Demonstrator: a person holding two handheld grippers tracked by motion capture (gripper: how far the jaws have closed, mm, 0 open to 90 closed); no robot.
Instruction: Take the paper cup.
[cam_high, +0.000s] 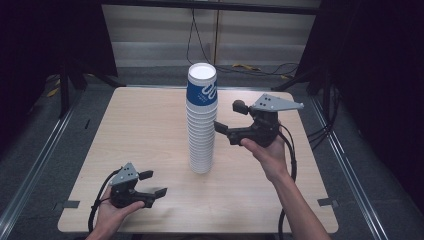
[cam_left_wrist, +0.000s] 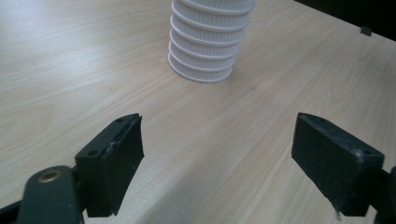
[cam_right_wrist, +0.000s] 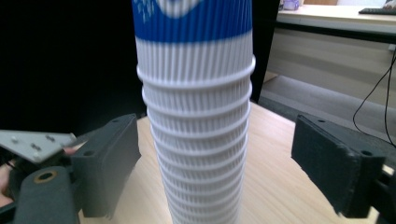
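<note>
Pale wood table (cam_high: 150, 130) carries the cup stack (cam_high: 201, 120) at its centre. Your right gripper (cam_high: 229, 119), jaws spread, sits just beside the stack's upper half; square it before closing. Your left gripper (cam_high: 153, 183), also spread and empty, waits near the stack's base.

The cup stack (cam_high: 201, 120) stands upright on the table (cam_high: 145, 130), at frame centre. The right gripper (cam_high: 228, 116) sits just right of the stack, at mid-height. The left gripper (cam_high: 153, 183) occupies the lower left, well apart from the stack.
</note>
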